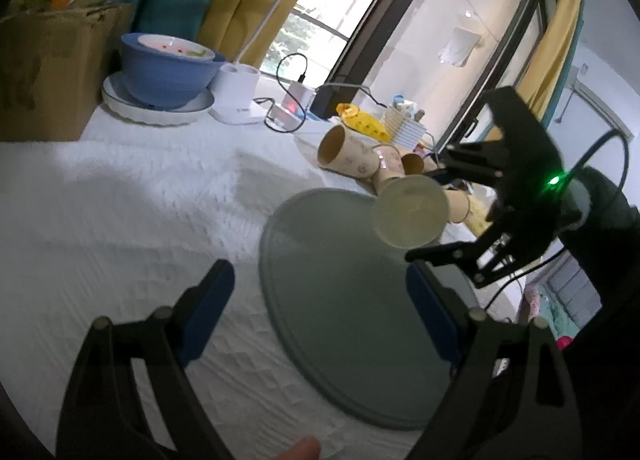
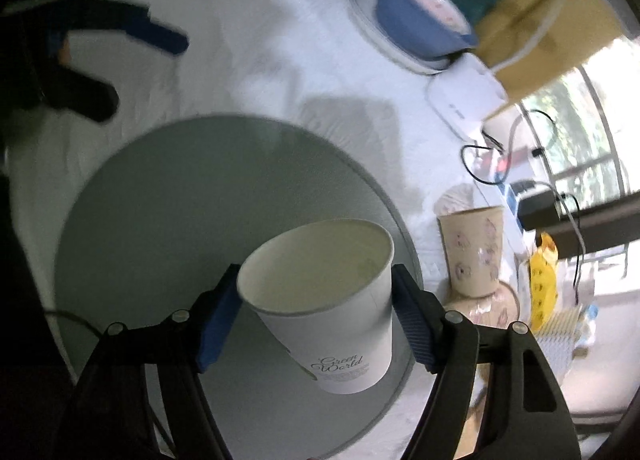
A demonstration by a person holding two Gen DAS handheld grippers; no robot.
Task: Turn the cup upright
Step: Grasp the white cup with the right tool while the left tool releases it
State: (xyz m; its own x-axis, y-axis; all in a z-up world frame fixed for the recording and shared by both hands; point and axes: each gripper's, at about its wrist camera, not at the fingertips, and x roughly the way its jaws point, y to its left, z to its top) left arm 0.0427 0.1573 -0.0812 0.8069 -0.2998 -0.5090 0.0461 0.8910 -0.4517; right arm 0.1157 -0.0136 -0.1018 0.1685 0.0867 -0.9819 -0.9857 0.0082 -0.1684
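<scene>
The right hand-held gripper grips a white paper cup between its blue pads, mouth tilted toward the camera, held above the round grey tray on the white-covered table. The left hand-held gripper hangs open and empty over the tray's near edge.

A white quilted table carries a grey round tray.

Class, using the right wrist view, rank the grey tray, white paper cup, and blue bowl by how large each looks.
1. Grey tray, clearly largest.
2. White paper cup, though nearness to the camera enlarges it.
3. Blue bowl, far off, so its true size against the cup is unsure.
</scene>
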